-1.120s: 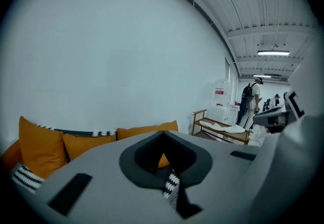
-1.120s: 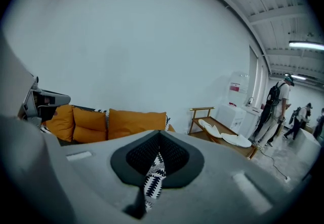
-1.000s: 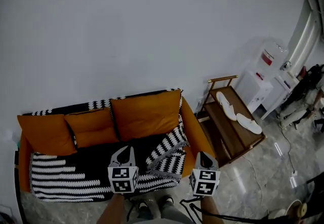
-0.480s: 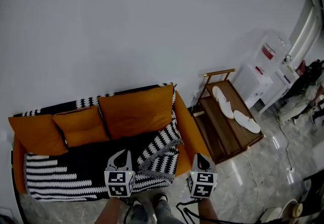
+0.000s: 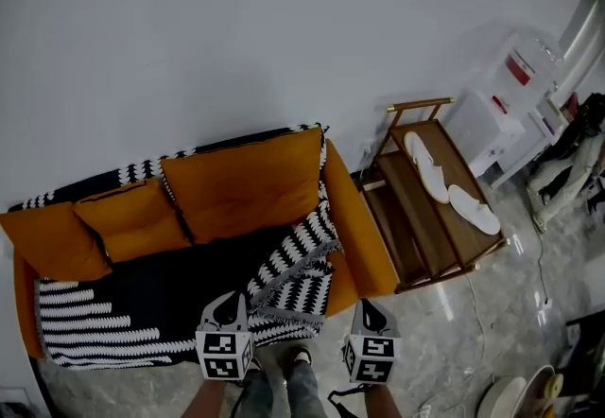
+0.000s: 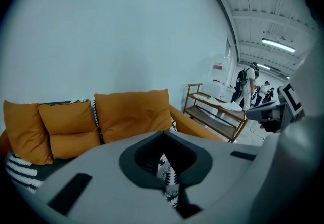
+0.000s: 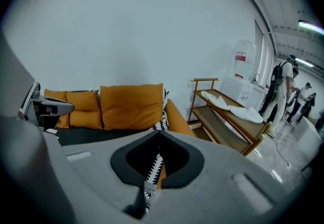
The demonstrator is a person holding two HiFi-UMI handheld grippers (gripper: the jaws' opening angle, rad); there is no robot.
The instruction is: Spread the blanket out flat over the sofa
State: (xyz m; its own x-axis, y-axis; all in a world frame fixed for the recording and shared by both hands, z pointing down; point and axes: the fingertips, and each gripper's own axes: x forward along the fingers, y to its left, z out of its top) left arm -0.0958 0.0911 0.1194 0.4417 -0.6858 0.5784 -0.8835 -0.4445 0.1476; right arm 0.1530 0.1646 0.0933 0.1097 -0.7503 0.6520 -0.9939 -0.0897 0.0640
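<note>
1) left tongs [image 5: 228,303]: low in the head view, left of centre, pointing forward and tilted downward; jaws closed together, tips meeting.
2) left marker cube [image 5: 225,355]: mounted behind the jaws, facing the head camera.
3) left forearm [image 5: 210,399]: entering from the bottom edge, behind the cube.
4) right tongs [image 5: 369,306]: level with the other pair, well apart from it, same forward-and-down tilt; jaws closed together.
5) right marker cube [image 5: 369,358]: mounted likewise.
6) right forearm [image 5: 386,401]: at the bottom edge.
7) legs [image 5: 284,390]: between both forearms, standing.
</note>
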